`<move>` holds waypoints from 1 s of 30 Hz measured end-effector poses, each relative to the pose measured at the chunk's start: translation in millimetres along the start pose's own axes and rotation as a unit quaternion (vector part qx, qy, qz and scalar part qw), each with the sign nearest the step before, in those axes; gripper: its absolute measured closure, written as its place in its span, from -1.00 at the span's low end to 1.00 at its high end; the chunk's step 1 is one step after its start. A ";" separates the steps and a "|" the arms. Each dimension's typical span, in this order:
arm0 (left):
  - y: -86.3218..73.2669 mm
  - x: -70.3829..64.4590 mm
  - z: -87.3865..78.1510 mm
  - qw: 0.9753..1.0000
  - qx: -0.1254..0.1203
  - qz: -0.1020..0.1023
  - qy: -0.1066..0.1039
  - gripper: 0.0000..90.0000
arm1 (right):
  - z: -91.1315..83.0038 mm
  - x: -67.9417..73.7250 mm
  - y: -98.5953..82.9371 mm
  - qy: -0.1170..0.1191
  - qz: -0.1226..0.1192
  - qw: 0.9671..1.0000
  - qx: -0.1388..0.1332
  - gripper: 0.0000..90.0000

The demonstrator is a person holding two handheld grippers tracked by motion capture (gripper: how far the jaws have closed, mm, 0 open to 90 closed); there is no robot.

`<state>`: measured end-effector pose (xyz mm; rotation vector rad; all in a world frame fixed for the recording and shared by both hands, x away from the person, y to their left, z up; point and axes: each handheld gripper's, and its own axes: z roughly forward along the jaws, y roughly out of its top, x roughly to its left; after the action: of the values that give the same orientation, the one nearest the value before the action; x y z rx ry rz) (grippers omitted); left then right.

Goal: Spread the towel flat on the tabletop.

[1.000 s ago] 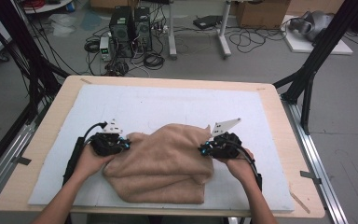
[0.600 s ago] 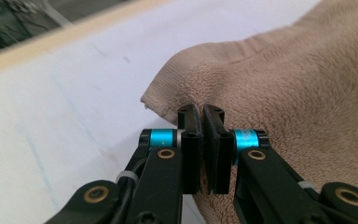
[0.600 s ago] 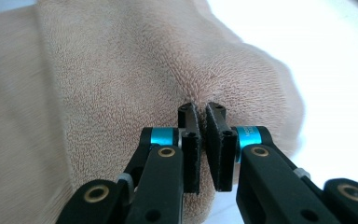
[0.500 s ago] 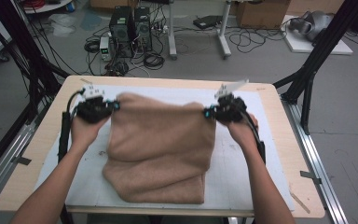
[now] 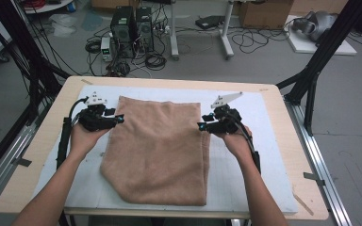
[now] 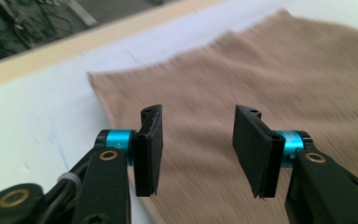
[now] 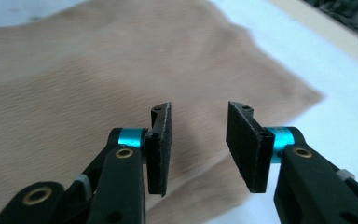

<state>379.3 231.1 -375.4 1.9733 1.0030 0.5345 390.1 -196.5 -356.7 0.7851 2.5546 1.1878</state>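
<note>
Tan towelling cloth is spread flat on the white mat [image 5: 273, 141] that covers the wooden bench [image 5: 42, 136]; the towel [image 5: 158, 146] lies in the middle of the mat, with its far edge straight and its near part folded over, so that a doubled edge is seen along the right side and a rounded corner at the near left. The left tool [image 5: 119, 119] is held just at the towel's far left edge, and in the left gripper view [image 6: 196, 144] its jaws are seen standing wide apart, with nothing between them and the cloth lying below and beyond. The right tool [image 5: 201, 127] is held at the towel's far right edge, and in the right gripper view [image 7: 198, 140] its jaws are likewise parted wide and empty above the cloth's corner. Both tools are gripped by the person's hands, which come in from the near side.
</note>
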 end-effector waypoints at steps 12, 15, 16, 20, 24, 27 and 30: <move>-63.0 -35.2 -40.4 0.998 0.004 0.022 -0.053 -0.07 | -7.0 64.1 -47.3 0.069 -0.042 0.996 -0.021 0.18; -77.7 -40.4 -41.8 0.997 0.023 0.027 -0.066 -0.08 | -1.9 75.8 -57.2 0.083 -0.054 0.995 -0.015 0.17; -82.2 -41.8 -41.3 0.997 0.023 0.025 -0.071 -0.08 | 0.5 78.4 -60.2 0.085 -0.058 0.995 -0.013 0.17; -96.0 -41.6 -30.5 0.994 0.063 0.032 -0.082 0.10 | 13.5 84.8 -70.0 0.093 -0.058 0.994 0.011 0.19; -104.4 -44.1 -27.6 0.994 0.050 0.048 -0.080 0.39 | 31.5 86.0 -77.9 0.103 -0.053 0.992 0.039 0.39; -105.4 -43.2 -27.5 0.995 0.044 0.046 -0.079 0.62 | 39.9 82.0 -82.7 0.115 -0.031 0.992 0.032 0.65; -101.3 -45.3 -26.7 0.995 0.052 0.048 -0.077 0.89 | 39.1 79.4 -80.8 0.122 -0.031 0.991 0.033 0.89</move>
<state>289.1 240.9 -444.6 2.1285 0.8583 0.3833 309.2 -170.6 -441.2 0.6015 2.8053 1.2557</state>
